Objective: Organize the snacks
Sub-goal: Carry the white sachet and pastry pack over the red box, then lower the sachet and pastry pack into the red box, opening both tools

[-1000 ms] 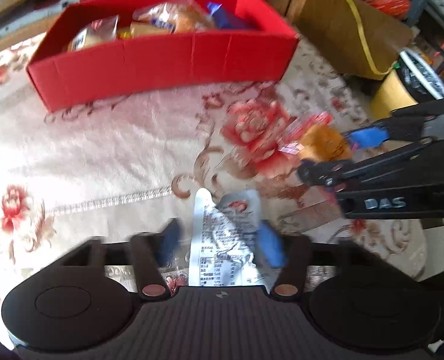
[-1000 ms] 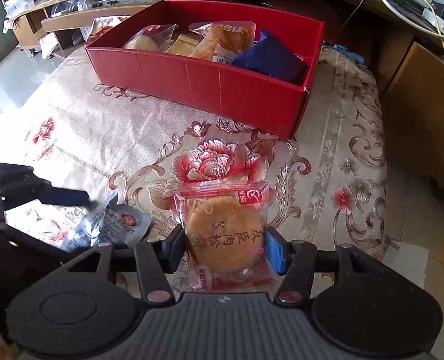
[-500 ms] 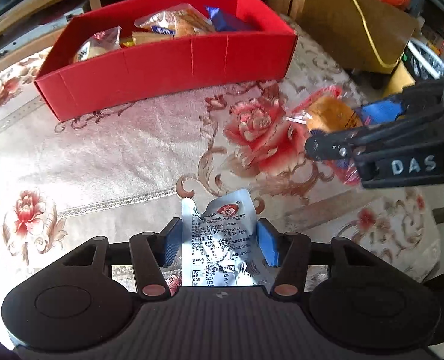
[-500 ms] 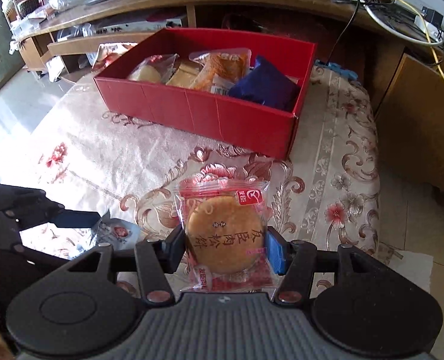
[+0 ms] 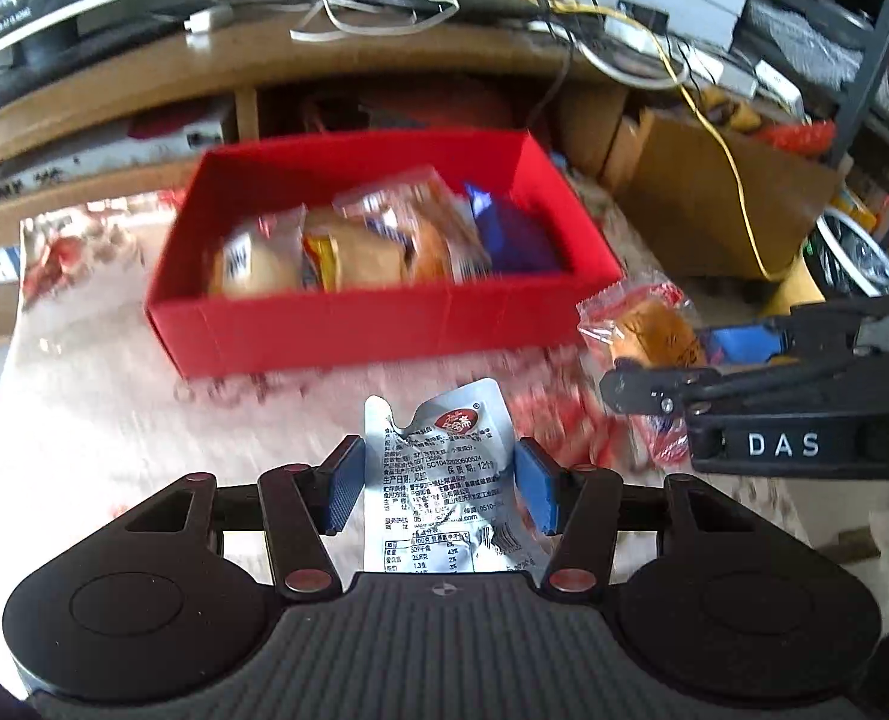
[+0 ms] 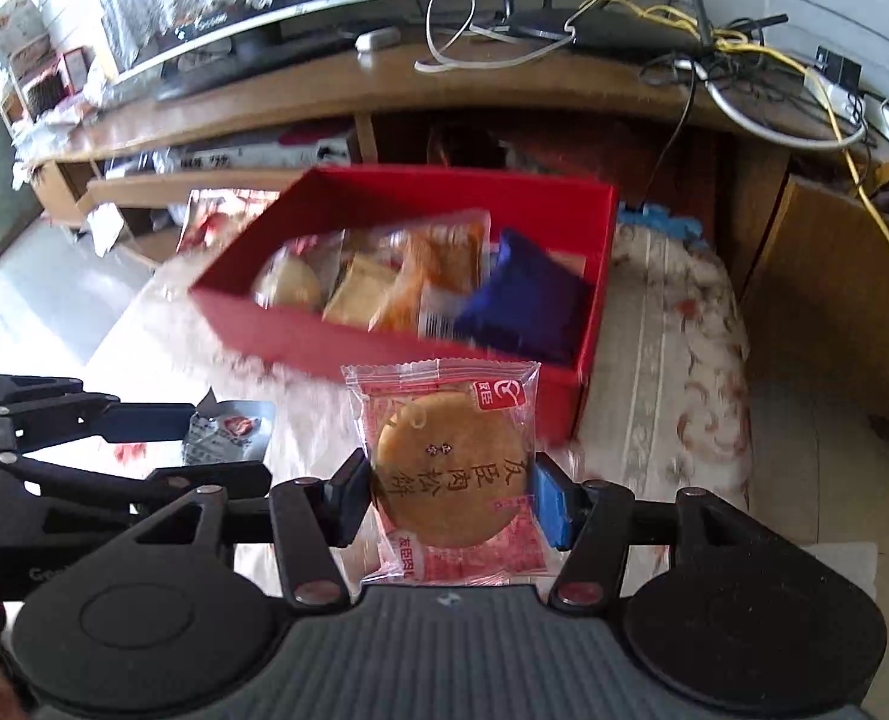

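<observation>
Round golden pastry (image 6: 451, 468), clear-red wrapper

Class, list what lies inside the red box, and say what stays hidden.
Inside the red box: a pale round cake packet, a tan packet, an orange packet and a dark blue pouch. The packets cover the box floor beneath them.

Snack packets (image 5: 378, 240) in the box (image 5: 384, 330), on the tablecloth (image 5: 84, 420), before the shelf (image 5: 114, 114).

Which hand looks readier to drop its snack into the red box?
Probably the right gripper: its round pastry packet sits just before the red box, nearer than the left gripper with its silver packet.
</observation>
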A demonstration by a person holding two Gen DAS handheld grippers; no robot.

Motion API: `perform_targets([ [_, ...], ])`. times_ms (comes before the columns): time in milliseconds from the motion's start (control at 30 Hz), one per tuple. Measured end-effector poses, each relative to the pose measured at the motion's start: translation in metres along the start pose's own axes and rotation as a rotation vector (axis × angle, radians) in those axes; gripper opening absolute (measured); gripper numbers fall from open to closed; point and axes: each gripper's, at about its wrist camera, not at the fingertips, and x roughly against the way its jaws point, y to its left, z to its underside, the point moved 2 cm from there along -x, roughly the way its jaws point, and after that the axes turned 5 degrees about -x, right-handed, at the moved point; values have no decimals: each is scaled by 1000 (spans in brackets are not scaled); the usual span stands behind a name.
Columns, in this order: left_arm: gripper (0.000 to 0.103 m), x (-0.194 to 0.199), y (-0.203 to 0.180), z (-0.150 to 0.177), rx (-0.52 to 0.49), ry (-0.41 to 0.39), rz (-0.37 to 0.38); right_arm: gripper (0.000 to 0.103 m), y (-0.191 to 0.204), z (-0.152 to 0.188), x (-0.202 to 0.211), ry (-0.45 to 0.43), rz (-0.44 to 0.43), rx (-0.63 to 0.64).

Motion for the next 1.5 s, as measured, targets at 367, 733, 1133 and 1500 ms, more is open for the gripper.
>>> perform_targets([
  [367, 62, -22, 28, -64, 37, -92, -10, 53, -7, -63, -28, -56, 18, -82],
  [733, 62, -63, 50, -97, 76, -91, -44, 53, -21, -95, -72, -38, 38, -113],
  [1133, 69, -82, 58, -99, 76, -63, -95, 53, -24, -100, -91, -35, 57, -114],
  [1500, 86, -65, 50, -96, 48, -88, -125, 54, -23, -95, -68, -72, 89, -122],
])
